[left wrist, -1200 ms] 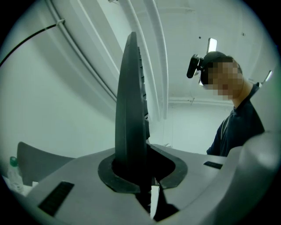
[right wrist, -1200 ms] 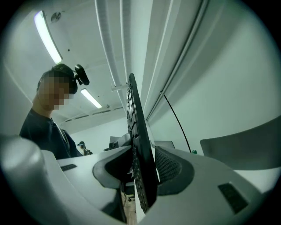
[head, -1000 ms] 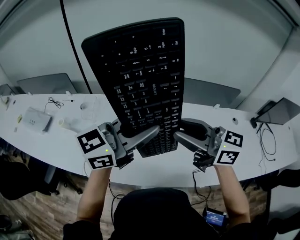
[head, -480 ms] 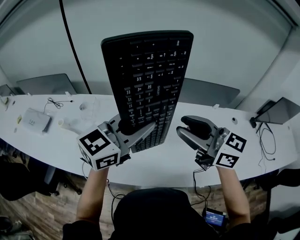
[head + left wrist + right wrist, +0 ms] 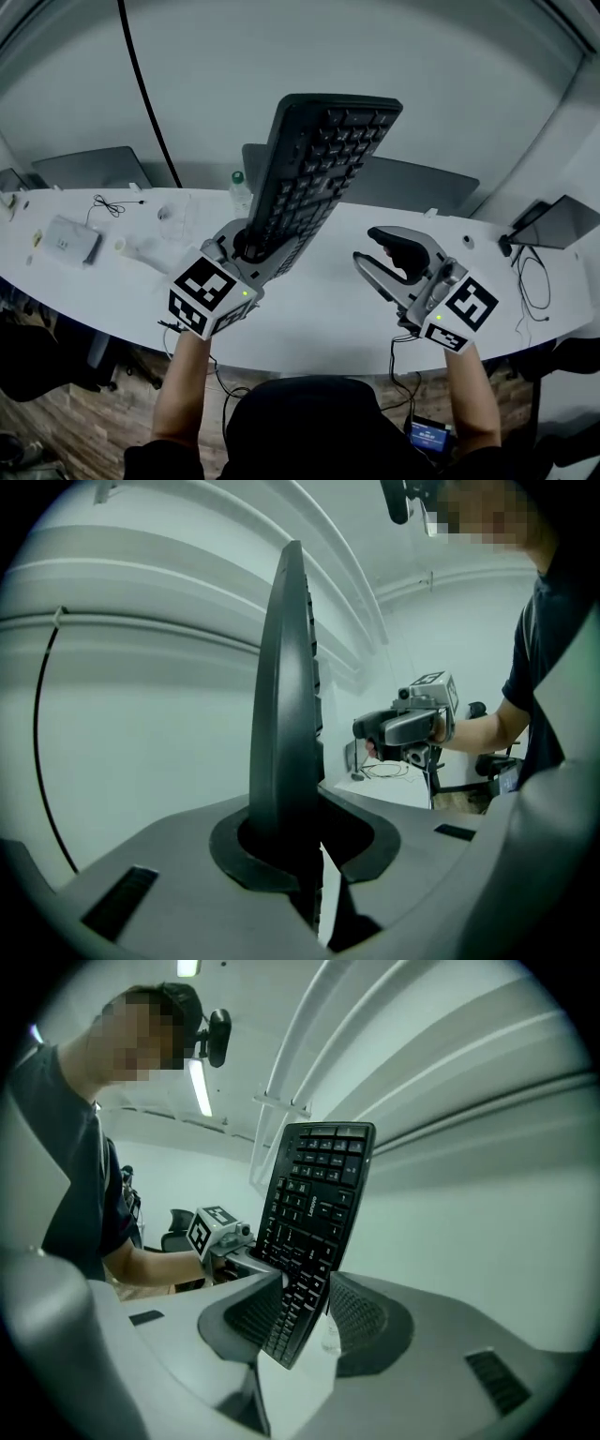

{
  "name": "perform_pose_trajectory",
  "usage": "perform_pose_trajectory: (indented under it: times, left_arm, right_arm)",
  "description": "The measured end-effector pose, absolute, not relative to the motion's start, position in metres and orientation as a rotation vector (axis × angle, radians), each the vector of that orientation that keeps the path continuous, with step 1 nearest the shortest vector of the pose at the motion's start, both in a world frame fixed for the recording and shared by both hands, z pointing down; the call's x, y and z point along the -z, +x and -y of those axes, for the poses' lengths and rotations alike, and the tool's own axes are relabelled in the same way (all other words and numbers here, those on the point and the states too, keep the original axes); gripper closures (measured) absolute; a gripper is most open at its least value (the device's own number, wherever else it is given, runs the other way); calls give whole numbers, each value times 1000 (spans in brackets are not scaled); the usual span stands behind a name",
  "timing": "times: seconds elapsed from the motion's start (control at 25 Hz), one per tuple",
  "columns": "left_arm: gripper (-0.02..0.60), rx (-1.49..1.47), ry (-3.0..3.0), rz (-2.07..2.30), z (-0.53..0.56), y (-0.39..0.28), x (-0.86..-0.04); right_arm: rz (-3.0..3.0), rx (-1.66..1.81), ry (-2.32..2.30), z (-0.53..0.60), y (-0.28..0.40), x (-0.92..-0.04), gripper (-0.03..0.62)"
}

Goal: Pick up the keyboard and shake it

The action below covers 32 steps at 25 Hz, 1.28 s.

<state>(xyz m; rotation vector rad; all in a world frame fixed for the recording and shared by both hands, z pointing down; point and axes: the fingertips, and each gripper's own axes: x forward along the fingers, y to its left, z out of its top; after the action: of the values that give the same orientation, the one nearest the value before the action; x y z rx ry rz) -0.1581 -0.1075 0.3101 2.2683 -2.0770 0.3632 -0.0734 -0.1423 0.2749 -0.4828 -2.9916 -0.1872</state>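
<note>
A black keyboard (image 5: 323, 169) stands on end in the air above the desk, tilted with its keys facing right. My left gripper (image 5: 267, 258) is shut on its lower end. In the left gripper view the keyboard (image 5: 281, 714) rises edge-on from between the closed jaws of that gripper (image 5: 300, 841). My right gripper (image 5: 370, 248) is open and empty, to the right of the keyboard and apart from it. The right gripper view shows the keyboard (image 5: 314, 1194) beyond that gripper's spread jaws (image 5: 309, 1321), with the left gripper's marker cube (image 5: 214, 1227) at its foot.
A long white desk (image 5: 319, 319) curves below both grippers. On it are a clear bottle (image 5: 239, 187) behind the keyboard, a small white box (image 5: 73, 239), loose cables (image 5: 112, 204) and dark flat devices (image 5: 89, 169) (image 5: 558, 220). A black cable (image 5: 145, 94) hangs down the wall.
The keyboard has rolled from facing me to nearly edge-on, leaning right, and its top has sunk. The left gripper rolled with it. The right gripper turned and now stands clear of the keyboard's lower corner.
</note>
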Motion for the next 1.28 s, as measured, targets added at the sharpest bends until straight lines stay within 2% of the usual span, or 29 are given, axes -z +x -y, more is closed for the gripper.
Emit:
perform_pose_trajectory:
  times: [0.44, 0.76, 1.28]
  left_arm:
    - [497, -698, 2141, 2197, 104, -172, -331]
    - [497, -1044, 1992, 2255, 100, -189, -347]
    - [497, -1437, 1820, 2237, 111, -204, -361]
  right_arm:
    - [2948, 634, -338, 132, -73, -260, 444]
    - [2744, 1014, -251, 123, -72, -257, 439]
    - [2542, 1325, -213, 111, -77, -247, 431]
